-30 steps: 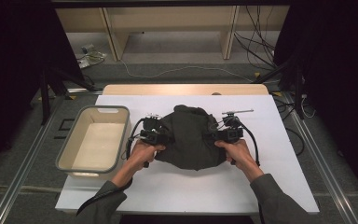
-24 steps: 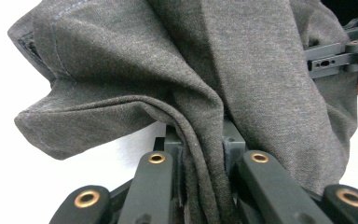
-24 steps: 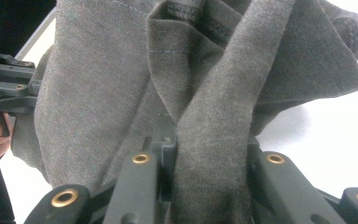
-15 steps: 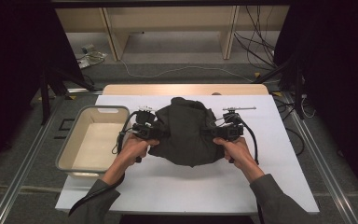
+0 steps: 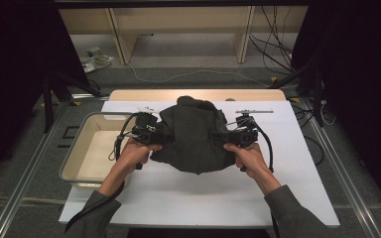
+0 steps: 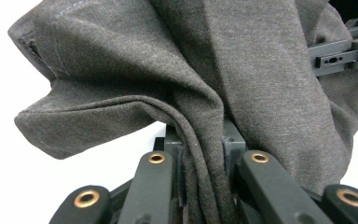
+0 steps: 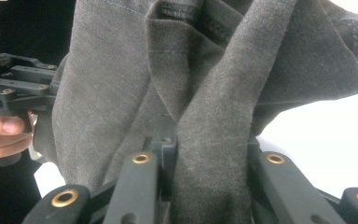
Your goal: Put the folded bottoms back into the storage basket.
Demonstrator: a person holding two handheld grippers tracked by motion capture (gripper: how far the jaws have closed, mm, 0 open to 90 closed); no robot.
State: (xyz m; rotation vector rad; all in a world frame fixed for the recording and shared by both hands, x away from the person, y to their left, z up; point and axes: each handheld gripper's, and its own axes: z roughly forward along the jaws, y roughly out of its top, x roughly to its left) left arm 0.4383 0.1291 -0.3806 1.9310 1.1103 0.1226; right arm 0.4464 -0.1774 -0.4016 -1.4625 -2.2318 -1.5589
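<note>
Garment [image 5: 194, 134] gripped by both grippers' fingers; tub [image 5: 79, 171] just left; table [image 5: 297, 163] beneath

Garment [image 5: 194, 134] matt, finely woven grey cloth; tub [image 5: 74, 163] smooth plastic; table [image 5: 297, 148] matt white.

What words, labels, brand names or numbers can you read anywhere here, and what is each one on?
None can be read.
The dark grey fabric garment shows seams and stitching, no print or tag.
The cream rectangular plastic tub is plain.
The white table top carries no markings.
The left claw and right claw, both shut on the garment, show brass rivets, no lettering.
</note>
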